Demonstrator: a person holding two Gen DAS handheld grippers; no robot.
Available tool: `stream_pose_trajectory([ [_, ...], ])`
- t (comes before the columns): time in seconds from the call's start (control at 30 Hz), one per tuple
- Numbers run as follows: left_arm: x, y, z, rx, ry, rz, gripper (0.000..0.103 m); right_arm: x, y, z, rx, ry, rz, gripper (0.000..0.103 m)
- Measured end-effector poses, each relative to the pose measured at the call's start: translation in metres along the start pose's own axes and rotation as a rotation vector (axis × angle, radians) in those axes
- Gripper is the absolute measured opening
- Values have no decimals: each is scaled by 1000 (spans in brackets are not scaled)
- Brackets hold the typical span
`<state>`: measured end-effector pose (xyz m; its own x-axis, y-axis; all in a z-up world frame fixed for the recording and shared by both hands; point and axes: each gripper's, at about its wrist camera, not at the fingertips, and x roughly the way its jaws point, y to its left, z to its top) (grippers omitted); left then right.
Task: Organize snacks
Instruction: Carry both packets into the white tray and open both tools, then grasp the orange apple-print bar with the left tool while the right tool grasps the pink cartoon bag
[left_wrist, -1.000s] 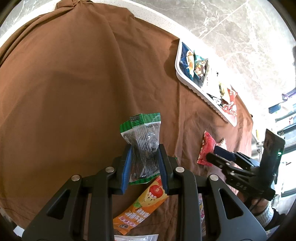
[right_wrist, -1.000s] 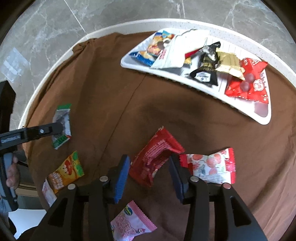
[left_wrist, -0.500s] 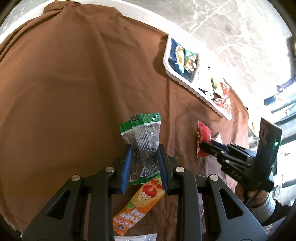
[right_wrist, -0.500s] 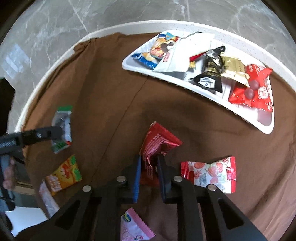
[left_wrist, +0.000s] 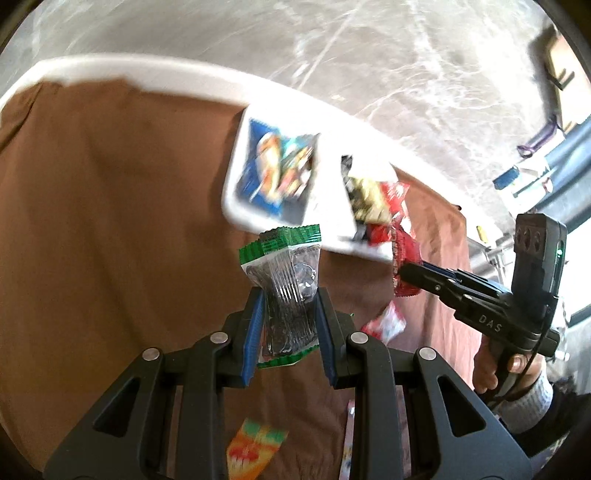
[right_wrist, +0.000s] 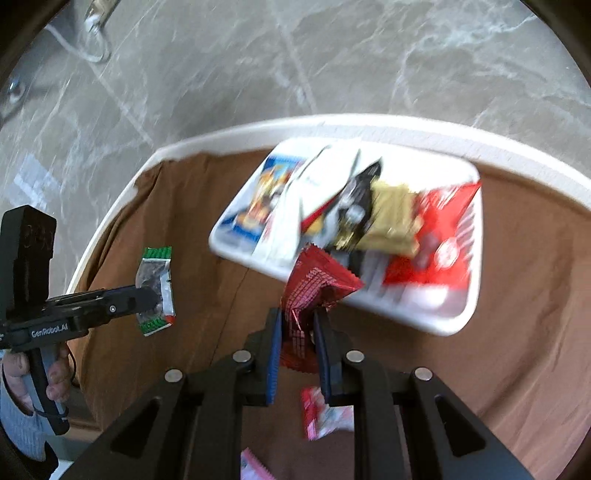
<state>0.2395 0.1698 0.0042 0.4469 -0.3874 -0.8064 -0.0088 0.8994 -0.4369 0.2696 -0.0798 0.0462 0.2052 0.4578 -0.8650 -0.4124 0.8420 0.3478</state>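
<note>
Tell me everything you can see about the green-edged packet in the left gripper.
The green-edged packet is a small clear plastic wrapper with crimped green strips at both ends and dark contents inside. It stands roughly upright, pinched at its lower half in the left gripper, raised above the brown cloth, just short of the white tray. Nothing else touches it.

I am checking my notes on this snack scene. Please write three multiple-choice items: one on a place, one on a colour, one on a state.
1. Where does the white tray stand?
A. on the brown cloth
B. on the floor
C. on a chair

2. What colour are the ends of the packet in the left gripper?
A. blue
B. green
C. yellow

3. The right gripper is
A. open and empty
B. shut on the red packet
C. out of view

Key: A, brown cloth lies under it; B, green crimped ends; B, pads press the packet.
</note>
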Motion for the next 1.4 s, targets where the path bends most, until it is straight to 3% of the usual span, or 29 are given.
stream_pose_trajectory([
  [0.37,48,-57,92,178,6,-33,25,12,-35,55,52,-58,-51,19],
  [0.57,86,-87,111,253,33,-14,26,21,-45,70,58,-70,-80,20],
  [0.73,117,-99,124,290,42,37,43,29,-49,75,24,-69,-132,27],
  [0.83,120,-96,122,280,38,47,49,26,-51,72,19,-79,-151,27],
  [1.03,98,-86,113,269,2,50,50,5,-49,58,24,-105,-136,27],
  [1.4,29,-67,41,238,-20,85,50,-28,-22,6,-6,-86,-87,31],
])
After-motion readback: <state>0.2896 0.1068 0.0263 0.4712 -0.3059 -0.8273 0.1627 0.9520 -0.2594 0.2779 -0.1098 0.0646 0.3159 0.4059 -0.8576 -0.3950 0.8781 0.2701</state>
